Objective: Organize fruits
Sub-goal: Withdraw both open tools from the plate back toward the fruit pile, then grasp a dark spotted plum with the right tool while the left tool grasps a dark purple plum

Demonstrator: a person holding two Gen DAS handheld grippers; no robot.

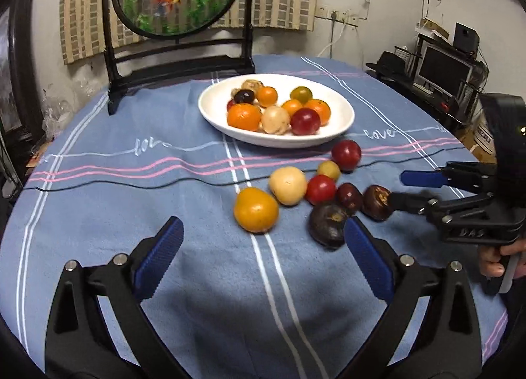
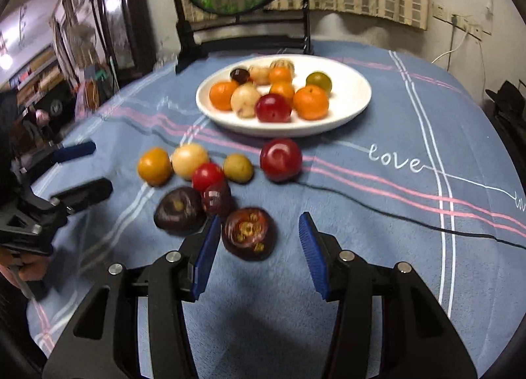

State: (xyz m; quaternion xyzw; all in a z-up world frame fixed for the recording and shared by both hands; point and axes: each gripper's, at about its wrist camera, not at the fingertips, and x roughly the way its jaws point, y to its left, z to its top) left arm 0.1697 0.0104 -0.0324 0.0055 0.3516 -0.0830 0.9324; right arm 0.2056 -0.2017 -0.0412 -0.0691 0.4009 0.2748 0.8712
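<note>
- Fruits lie in two groups on a blue striped tablecloth (image 1: 131, 201): some fill a white oval plate (image 1: 217, 106), the rest sit loose just in front of it.
- The loose cluster includes an orange fruit (image 1: 255, 209), a pale yellow one (image 1: 287, 185), a red plum (image 1: 346, 154) and dark purple ones.
- The left gripper (image 1: 263, 241) is spread wide, empty, near the cluster.
- The right gripper (image 2: 259, 241) stands partly spread, with a dark purple fruit (image 2: 249, 233) between its fingers; only the left pad is close to it, and no grip shows.
</note>
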